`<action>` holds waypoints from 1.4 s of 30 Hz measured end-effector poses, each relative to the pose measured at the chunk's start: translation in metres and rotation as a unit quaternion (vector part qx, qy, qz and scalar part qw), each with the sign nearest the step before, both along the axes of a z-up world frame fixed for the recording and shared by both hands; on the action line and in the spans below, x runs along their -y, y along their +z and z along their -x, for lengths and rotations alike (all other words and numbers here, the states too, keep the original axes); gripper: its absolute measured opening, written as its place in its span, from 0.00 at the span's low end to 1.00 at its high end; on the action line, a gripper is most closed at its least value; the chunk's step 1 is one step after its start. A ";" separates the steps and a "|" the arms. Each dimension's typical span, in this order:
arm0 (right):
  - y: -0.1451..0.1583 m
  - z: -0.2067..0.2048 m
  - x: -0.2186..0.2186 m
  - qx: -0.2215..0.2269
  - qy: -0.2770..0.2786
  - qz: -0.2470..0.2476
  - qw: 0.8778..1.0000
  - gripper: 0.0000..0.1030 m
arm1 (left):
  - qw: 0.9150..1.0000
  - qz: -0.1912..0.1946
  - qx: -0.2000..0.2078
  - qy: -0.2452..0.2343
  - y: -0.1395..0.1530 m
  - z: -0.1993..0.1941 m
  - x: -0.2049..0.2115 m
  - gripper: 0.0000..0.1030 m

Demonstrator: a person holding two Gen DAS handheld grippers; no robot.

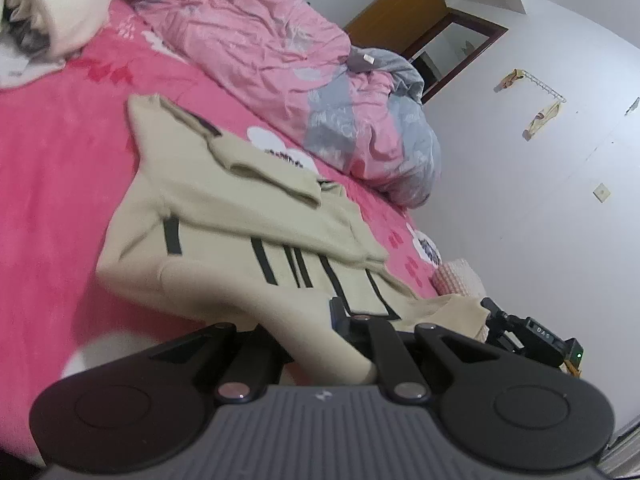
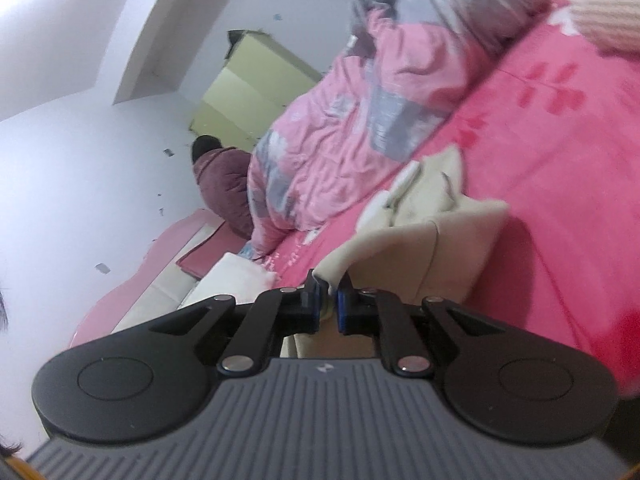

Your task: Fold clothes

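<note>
Lifting unevenly risked undoing the sweater [image 1: 224,216]: your right gripper [image 2: 329,300] clamped its edge; your left gripper [image 1: 316,320] pinched its hem, near the quilt [image 1: 280,60].

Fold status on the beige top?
Done: a sleeve lies folded across the top on the bed. In hand: both tongs, left and right, pinch the near edge, lifted. Left: carry it over, lay flat.

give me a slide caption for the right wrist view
Right gripper pinching an edge of the beige garment above the pink bedsheet.
</note>
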State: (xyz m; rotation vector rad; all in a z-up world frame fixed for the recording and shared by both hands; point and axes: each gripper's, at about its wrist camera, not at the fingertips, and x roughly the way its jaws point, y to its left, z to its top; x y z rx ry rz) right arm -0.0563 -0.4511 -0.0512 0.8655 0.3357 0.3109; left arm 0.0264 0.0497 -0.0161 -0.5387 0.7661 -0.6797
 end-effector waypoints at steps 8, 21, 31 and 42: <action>0.024 -0.054 -0.004 0.023 0.029 0.018 0.999 0.06 | 1.000 0.004 0.014 0.002 0.010 -0.045 0.004 0.06; 0.035 -0.162 0.000 0.026 0.053 0.026 0.998 0.06 | 1.000 -0.002 0.026 0.004 0.013 -0.159 0.016 0.06; -0.013 -0.284 0.029 -0.024 -0.008 0.016 1.000 0.11 | 0.993 -0.007 -0.076 0.086 -0.061 -0.309 0.015 0.28; -0.078 -0.278 0.080 -0.080 -0.085 -0.134 0.984 0.57 | 0.954 0.215 -0.129 0.166 -0.086 -0.303 -0.053 0.60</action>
